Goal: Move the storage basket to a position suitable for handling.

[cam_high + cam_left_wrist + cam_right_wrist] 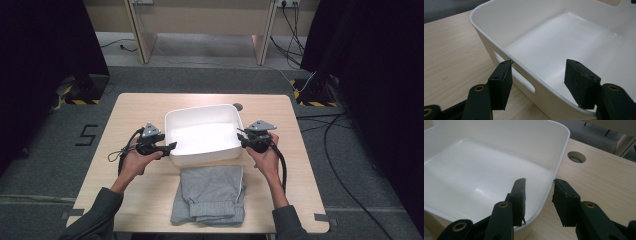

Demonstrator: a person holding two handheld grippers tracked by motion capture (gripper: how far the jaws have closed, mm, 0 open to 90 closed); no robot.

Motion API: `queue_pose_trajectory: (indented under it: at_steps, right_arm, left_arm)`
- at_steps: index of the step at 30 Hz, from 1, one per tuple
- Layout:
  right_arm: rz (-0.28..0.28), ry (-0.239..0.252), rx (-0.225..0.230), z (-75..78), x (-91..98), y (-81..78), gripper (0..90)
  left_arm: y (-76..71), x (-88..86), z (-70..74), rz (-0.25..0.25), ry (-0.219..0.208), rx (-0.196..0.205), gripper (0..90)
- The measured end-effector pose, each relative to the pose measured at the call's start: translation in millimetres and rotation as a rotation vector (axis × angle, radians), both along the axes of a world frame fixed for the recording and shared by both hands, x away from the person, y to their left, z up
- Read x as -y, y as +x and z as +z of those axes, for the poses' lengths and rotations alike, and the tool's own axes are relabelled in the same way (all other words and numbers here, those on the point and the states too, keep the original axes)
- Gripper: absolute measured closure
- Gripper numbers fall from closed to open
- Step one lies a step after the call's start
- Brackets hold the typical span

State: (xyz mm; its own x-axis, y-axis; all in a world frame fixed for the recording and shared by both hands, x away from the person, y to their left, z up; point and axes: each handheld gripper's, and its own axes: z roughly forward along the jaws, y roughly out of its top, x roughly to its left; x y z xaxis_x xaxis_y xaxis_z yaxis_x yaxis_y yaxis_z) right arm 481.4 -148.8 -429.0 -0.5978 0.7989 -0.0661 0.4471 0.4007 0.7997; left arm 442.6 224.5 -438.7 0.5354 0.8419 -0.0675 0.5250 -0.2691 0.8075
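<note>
A white plastic bin (200,111) stands in the middle of the wooden table (140,107). My left gripper (172,146) is at the bin's left wall. In the left gripper view the left gripper (539,62) straddles the bin rim (524,66): one pad is outside by the handle slot (524,81), the other inside, with a wide gap between them. My right gripper (241,134) is at the right wall. In the right gripper view the right gripper (539,180) straddles the bin rim (550,187) without clamping it. The bin holds nothing.
A folded grey garment (210,192) lies on the table just in front of the bin, between my forearms. A round cable hole (576,157) sits in the tabletop behind the bin's right corner. Bare wood lies to either side of the bin.
</note>
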Motion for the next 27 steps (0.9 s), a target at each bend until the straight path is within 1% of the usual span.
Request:
queue_pose_trajectory:
  at_steps: [1,2,3,4,7,8,11,12,13,14,15,17,18,21,23,24,27]
  right_arm:
    - [0.0,0.0,0.0,0.0,0.0,0.0,62.8]
    - [-0.005,0.002,-0.003,0.1,1.8,-1.1,62.7]
    - [-0.005,0.002,-0.003,0.1,1.8,-1.1,62.7]
    - [-0.01,-0.002,0.004,0.2,3.4,-1.3,62.9]
    - [-0.017,-0.002,0.004,0.1,5.6,-1.8,63.1]
    - [-0.019,0.008,0.003,-0.3,8.9,-1.0,63.2]
    - [-0.031,0.009,0.004,-0.2,11.7,-0.7,63.5]
    - [-0.034,0.006,0.005,-0.2,12.6,-0.7,63.6]
    - [-0.047,-0.009,0.013,-0.9,15.6,-0.5,64.1]
    - [-0.055,-0.026,0.004,-2.0,16.1,-0.5,65.7]
    - [-0.056,-0.029,0.007,-4.7,17.6,0.1,65.6]
    - [-0.069,0.015,-0.004,-7.1,21.5,0.3,65.1]
    - [-0.066,0.02,-0.003,-7.2,23.0,0.4,65.0]
    - [-0.06,0.013,0.005,-6.9,24.3,0.4,65.3]
    - [-0.057,0.006,0.009,-5.9,24.8,2.1,66.8]
    - [-0.055,0.004,0.007,-5.8,25.0,2.8,67.1]
    - [-0.053,0.008,0.007,-6.5,25.4,5.9,68.2]
  left_arm:
    - [0.0,0.0,0.0,0.0,0.0,0.0,39.8]
    - [5.3,2.5,-3.3,0.002,0.021,-0.001,40.8]
    - [5.3,2.5,-3.3,0.002,0.021,-0.001,40.6]
    - [9.4,2.5,-4.4,0.001,-0.005,-0.018,41.3]
    - [11.9,3.5,-3.6,-0.007,0.0,-0.021,42.4]
    - [13.8,6.7,-3.0,-0.012,0.01,-0.022,42.3]
    - [16.1,10.5,-2.7,-0.018,0.014,-0.019,42.3]
    - [17.8,12.8,-2.7,-0.023,0.017,-0.015,42.3]
    - [20.6,15.6,-3.3,-0.034,0.013,-0.006,42.4]
    - [22.4,17.3,-3.4,-0.043,0.011,-0.006,43.0]
    - [24.0,18.9,-3.0,-0.045,0.017,-0.007,43.7]
    - [27.2,21.5,-2.4,-0.045,0.036,-0.001,44.7]
    - [29.1,22.1,-2.4,-0.041,0.039,0.0,44.9]
    - [33.1,21.9,-2.8,-0.04,0.041,-0.003,45.4]
    - [38.5,21.5,-4.0,-0.037,0.039,0.001,45.4]
    - [38.5,21.5,-4.0,-0.037,0.039,0.001,45.2]
    - [43.1,20.6,-3.3,-0.048,0.055,0.011,45.0]
